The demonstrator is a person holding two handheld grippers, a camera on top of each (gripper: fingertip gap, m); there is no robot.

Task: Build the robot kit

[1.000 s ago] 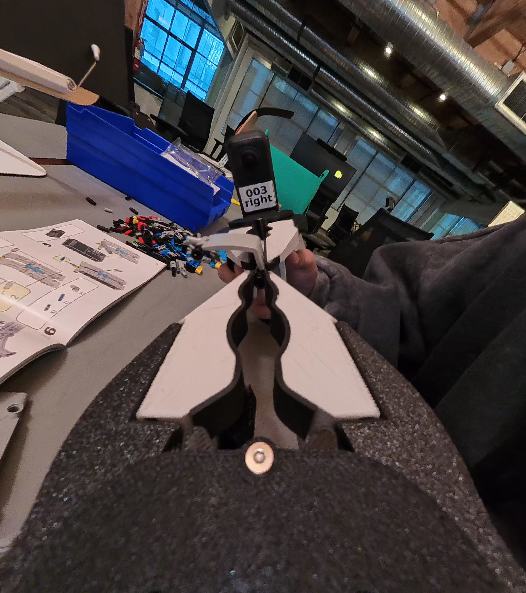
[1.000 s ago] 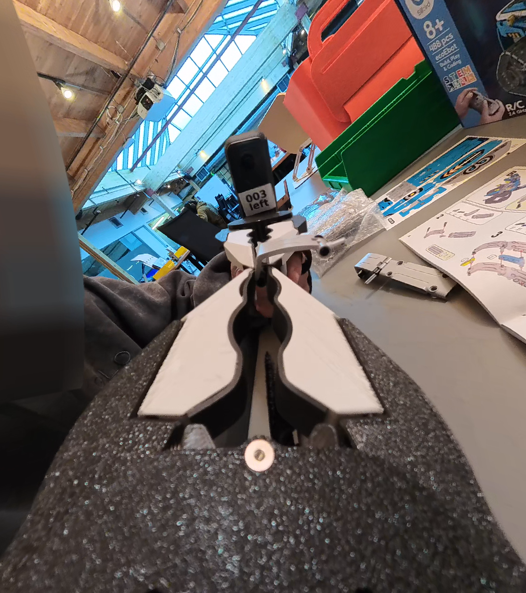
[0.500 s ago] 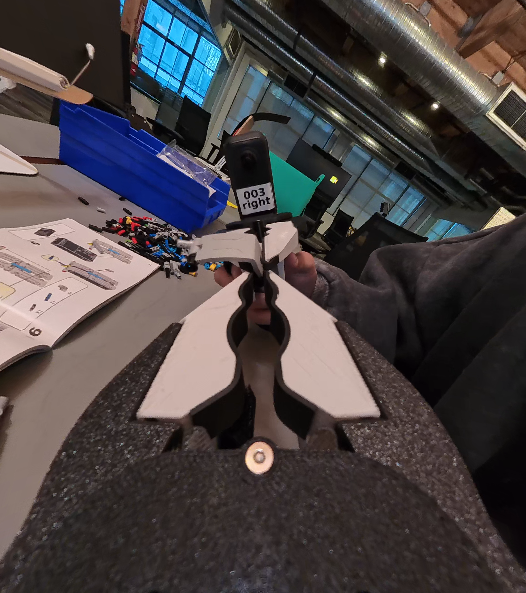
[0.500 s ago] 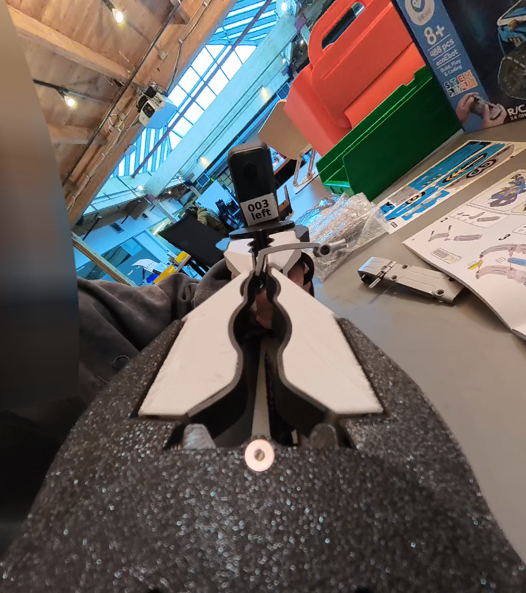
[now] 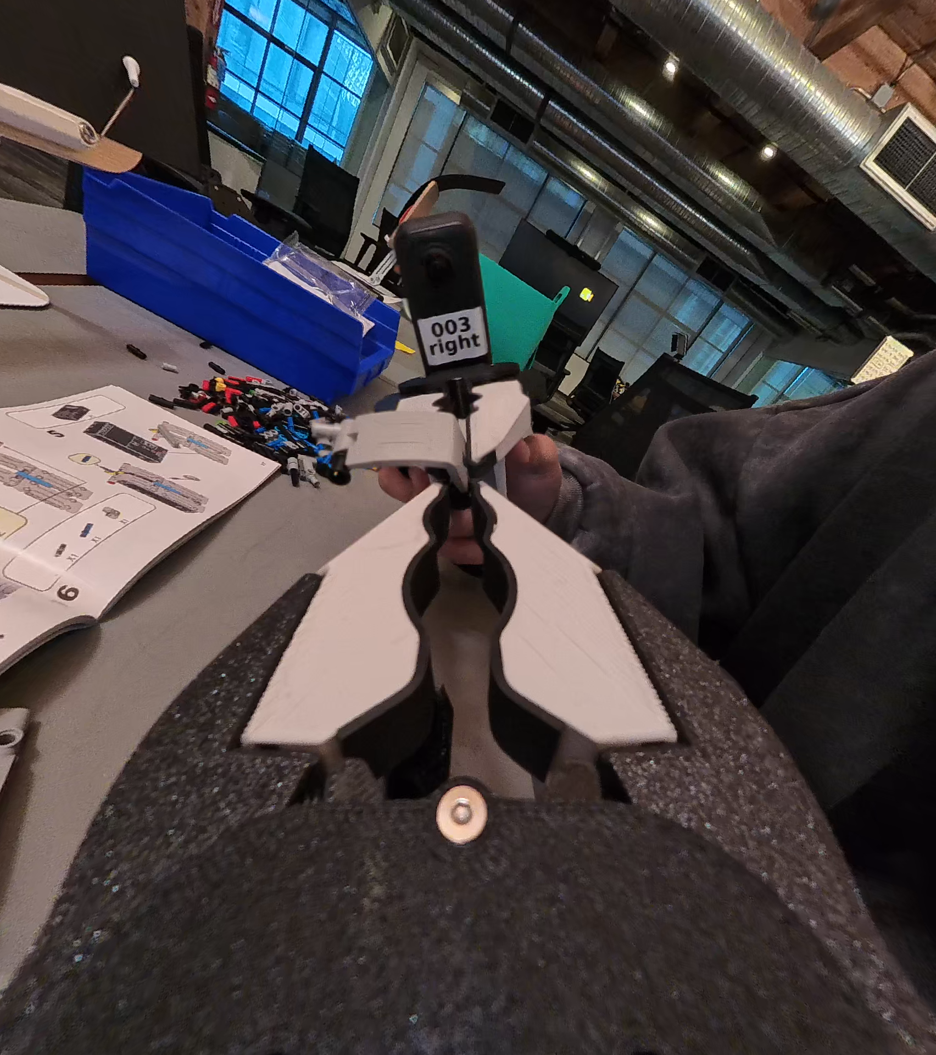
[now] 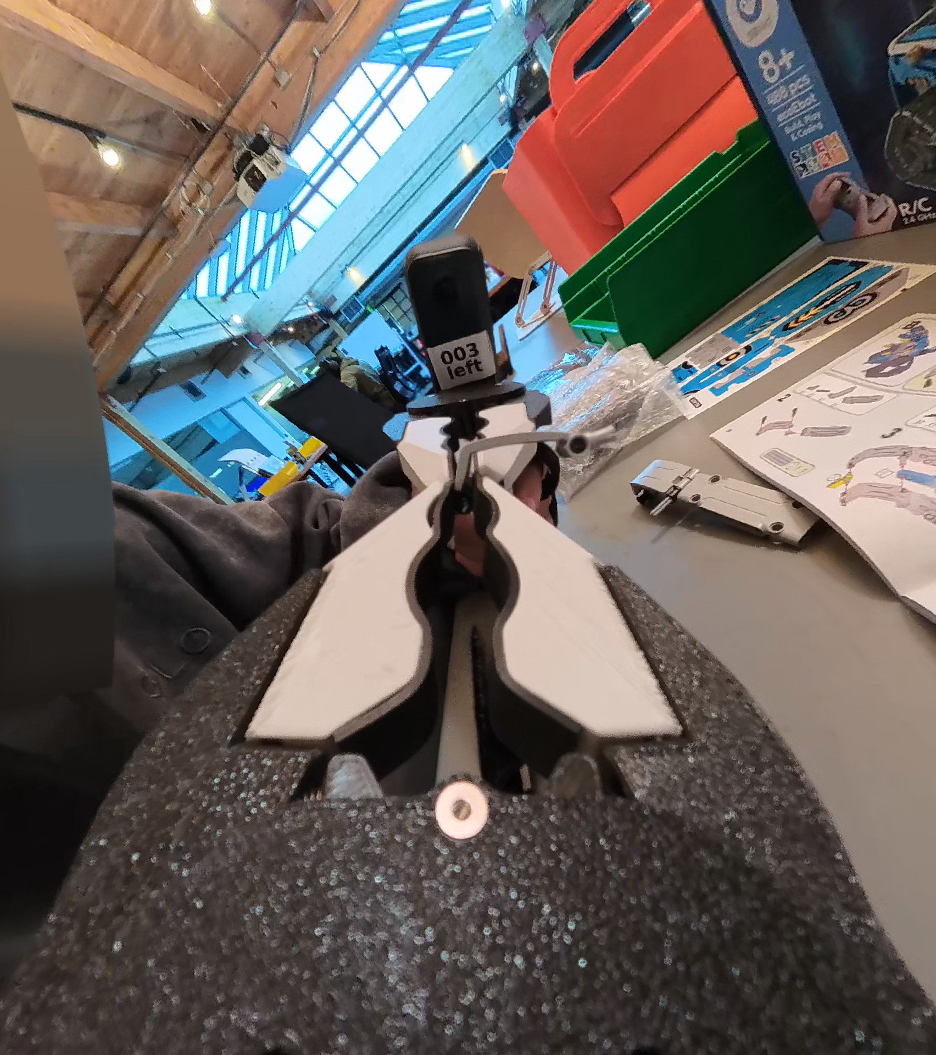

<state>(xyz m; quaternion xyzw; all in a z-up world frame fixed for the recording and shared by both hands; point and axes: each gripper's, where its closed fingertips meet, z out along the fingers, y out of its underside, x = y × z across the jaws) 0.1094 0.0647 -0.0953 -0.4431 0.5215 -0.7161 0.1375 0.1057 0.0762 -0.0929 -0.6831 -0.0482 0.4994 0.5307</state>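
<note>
Both tongs are up off the grey table (image 5: 186,628), nose to nose. The right gripper (image 6: 459,494) is squeezed narrow, tips pinched on the near end of a grey panel piece (image 5: 397,442), which juts out sideways from the meeting point, over the table side. The left gripper (image 5: 463,499) is narrow too, fingertips almost together right at that same spot. Whether it also bites the piece, I cannot tell. A hand (image 5: 534,474) wraps the far tong's handle.

On the left tong's left, the open instruction booklet (image 5: 83,485) lies close, its corner edge pointing in. Beyond it is a pile of small building parts (image 5: 260,408), and behind that the blue bin (image 5: 214,285). A bare strip of table runs between booklet edge and tong. On its right, a dark grey sleeve (image 5: 797,542) fills the side.

On the right tong's right, a flat grey beam part (image 6: 722,502) sits near, touching the booklet's edge. Clear plastic bags (image 6: 608,388) are farther off, then the green bin (image 6: 682,274), orange case (image 6: 625,131) and the kit box (image 6: 854,114) well back. Open tabletop lies beside this tong.
</note>
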